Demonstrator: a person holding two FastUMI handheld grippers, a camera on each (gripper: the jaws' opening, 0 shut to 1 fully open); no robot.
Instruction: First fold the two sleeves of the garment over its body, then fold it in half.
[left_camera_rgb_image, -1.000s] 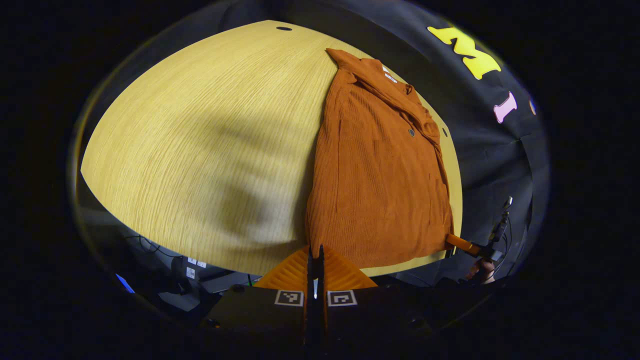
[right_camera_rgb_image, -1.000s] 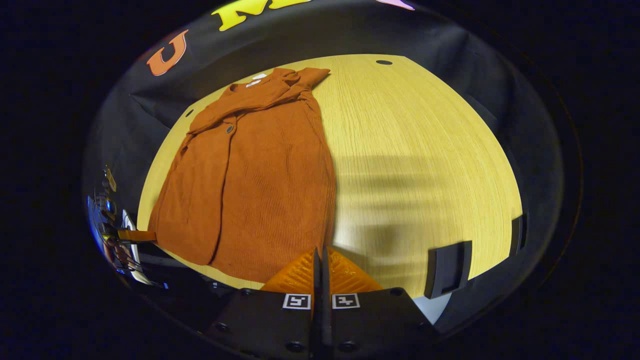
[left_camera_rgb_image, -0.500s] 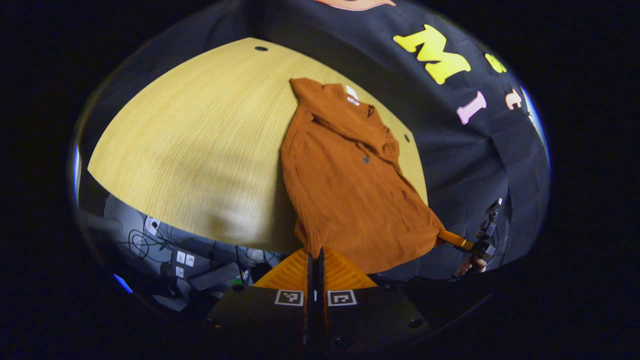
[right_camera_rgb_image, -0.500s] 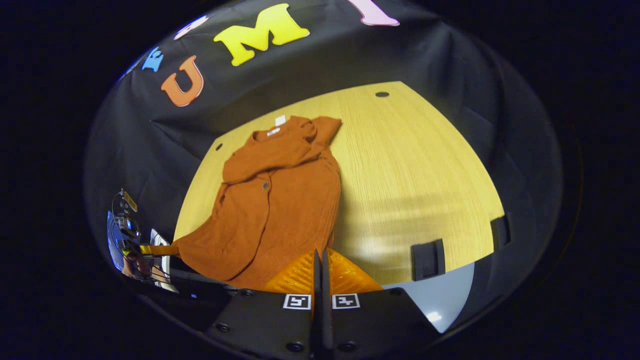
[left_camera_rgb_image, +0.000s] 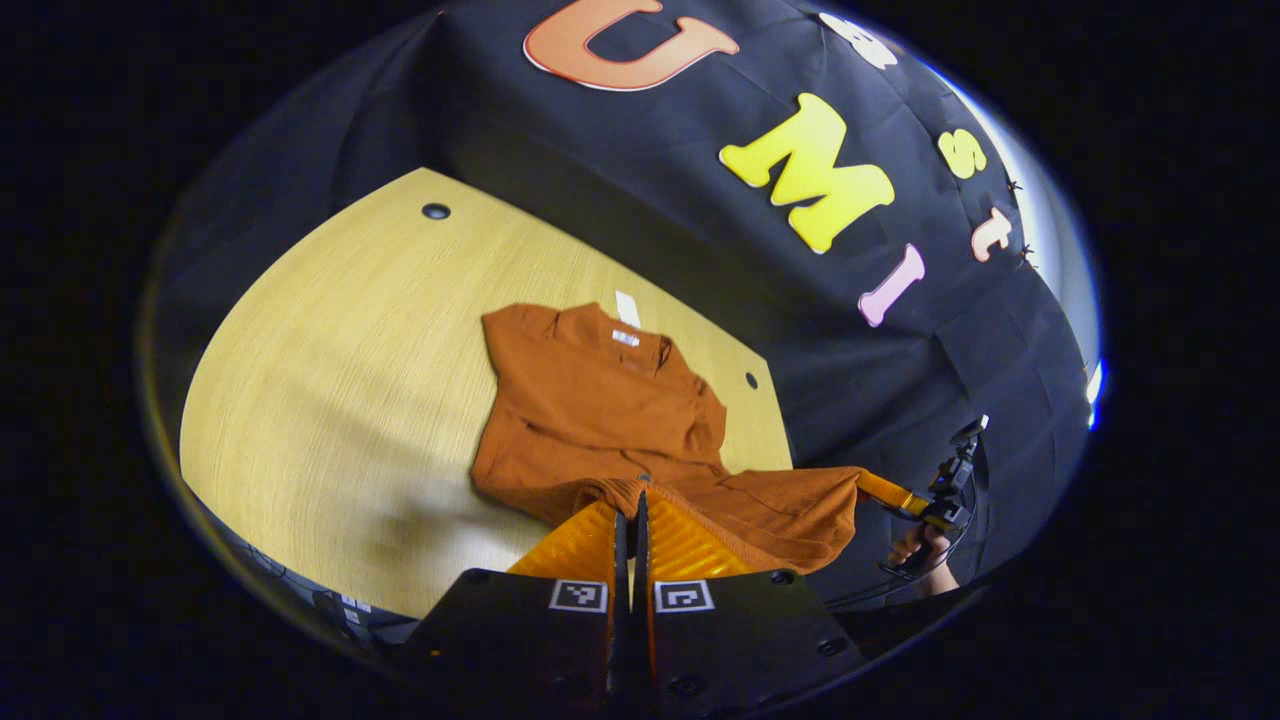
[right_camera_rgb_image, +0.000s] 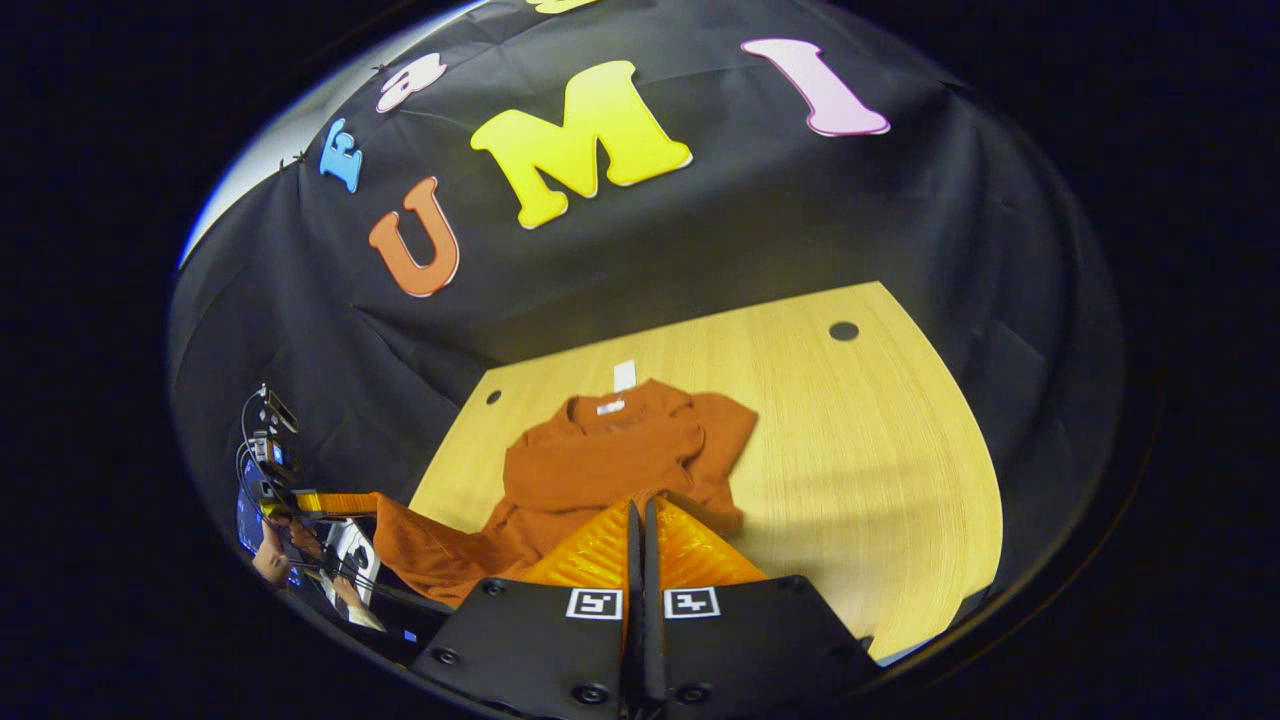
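step: fold shirt (left_camera_rgb_image: 600, 410) in half | jaws: left gripper (left_camera_rgb_image: 630, 520) and right gripper (right_camera_rgb_image: 640, 525) each pinch a hem corner, lifted | shirt: collar end on counter (left_camera_rgb_image: 330, 380) | tip: bring both corners level to collar, lay flat

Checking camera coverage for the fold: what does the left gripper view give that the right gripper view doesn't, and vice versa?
Left gripper view: left gripper up close, shut on the shirt's raised hem; right gripper far off at right, pinching the other hem corner, right hand behind it.
Right gripper view: the mirror, with the right gripper close on the hem and the left gripper far off at left with the left hand.
Shared: shirt's collar end flat on the table, white tag, two holes.
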